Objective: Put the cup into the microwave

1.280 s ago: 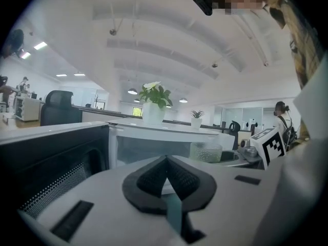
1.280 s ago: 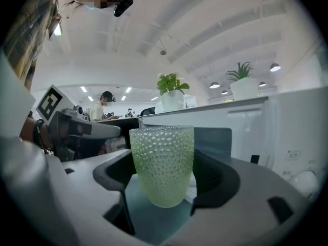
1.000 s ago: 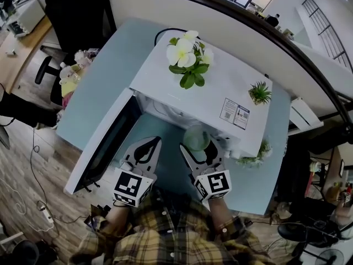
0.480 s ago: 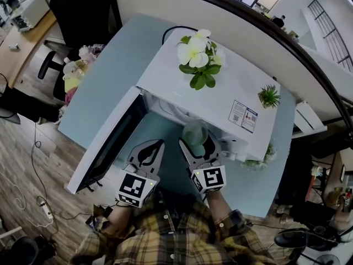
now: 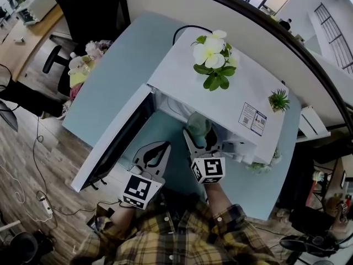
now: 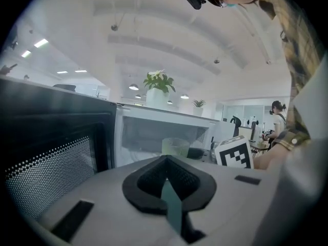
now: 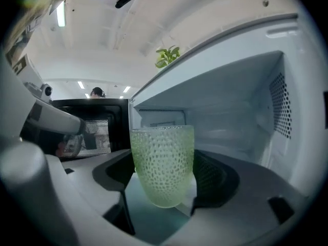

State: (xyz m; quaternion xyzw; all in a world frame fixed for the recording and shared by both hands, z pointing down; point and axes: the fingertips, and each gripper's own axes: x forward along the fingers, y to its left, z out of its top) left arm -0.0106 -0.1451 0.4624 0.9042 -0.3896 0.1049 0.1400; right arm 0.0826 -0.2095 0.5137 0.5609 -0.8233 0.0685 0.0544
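Observation:
A pale green dimpled glass cup [image 7: 163, 165] is upright between the jaws of my right gripper [image 7: 166, 181], which is shut on it. In the head view the cup [image 5: 197, 123] and right gripper [image 5: 199, 135] are at the mouth of the white microwave [image 5: 231, 95], partly under its top edge. The white cavity [image 7: 230, 111] opens just beyond the cup. The microwave door [image 5: 116, 142] hangs open to the left. My left gripper [image 5: 155, 154] hovers beside the door, shut and holding nothing. Its view shows the cup [image 6: 175, 146] and the door [image 6: 51, 152].
A white-flowered plant [image 5: 212, 57] and a small green plant [image 5: 278, 99] stand on the microwave top. The microwave rests on a light blue table [image 5: 110, 87]. Soft toys [image 5: 83, 65] lie at the table's left edge, near a black chair [image 5: 91, 10].
My right gripper has carried the cup forward, from in front of the microwave to its opening. The left gripper has stayed shut beside the door.

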